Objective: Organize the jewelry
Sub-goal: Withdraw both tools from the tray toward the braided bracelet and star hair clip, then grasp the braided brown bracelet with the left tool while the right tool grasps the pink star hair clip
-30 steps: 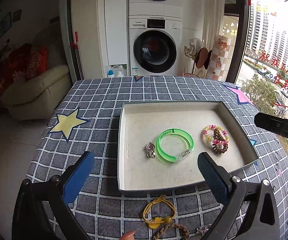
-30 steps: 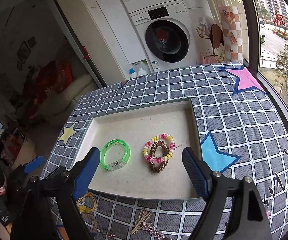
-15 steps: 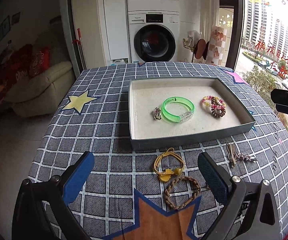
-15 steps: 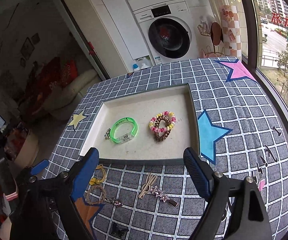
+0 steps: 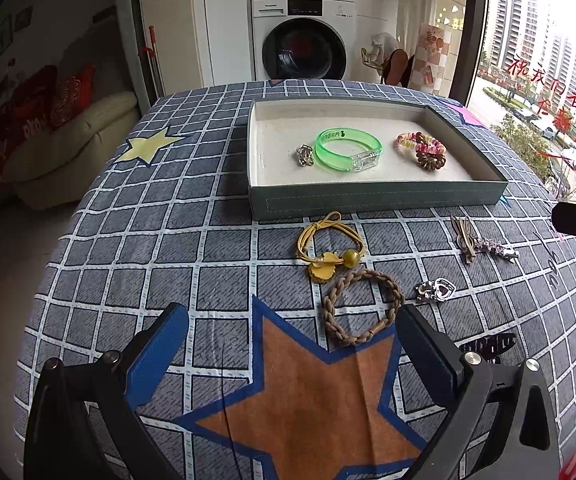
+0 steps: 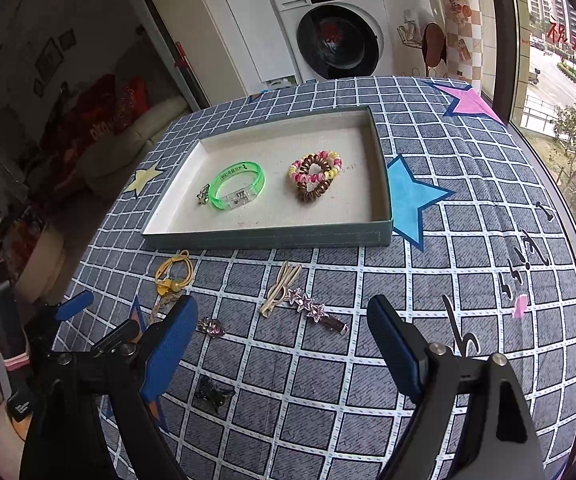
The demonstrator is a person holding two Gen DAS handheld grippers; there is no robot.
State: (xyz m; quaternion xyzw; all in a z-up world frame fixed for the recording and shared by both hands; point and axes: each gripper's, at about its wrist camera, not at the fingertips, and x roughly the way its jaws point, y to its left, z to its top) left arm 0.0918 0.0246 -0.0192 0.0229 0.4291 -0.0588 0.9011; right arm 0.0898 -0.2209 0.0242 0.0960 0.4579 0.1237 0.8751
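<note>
- The left claw (image 5: 292,352) and right claw (image 6: 281,338) are held wide open, gripping nothing, above the checked table (image 5: 175,240).
- The braided brown bracelet (image 5: 362,306), yellow cord hair tie (image 5: 330,242) and star-studded silver hair clip (image 6: 312,306) are seen near the table's front edge, outside the shallow grey-green tray (image 5: 376,198).

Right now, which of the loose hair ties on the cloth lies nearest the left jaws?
The braided brown tie, lying just ahead of them on the orange star; the yellow tie lies farther off, near the tray.
</note>
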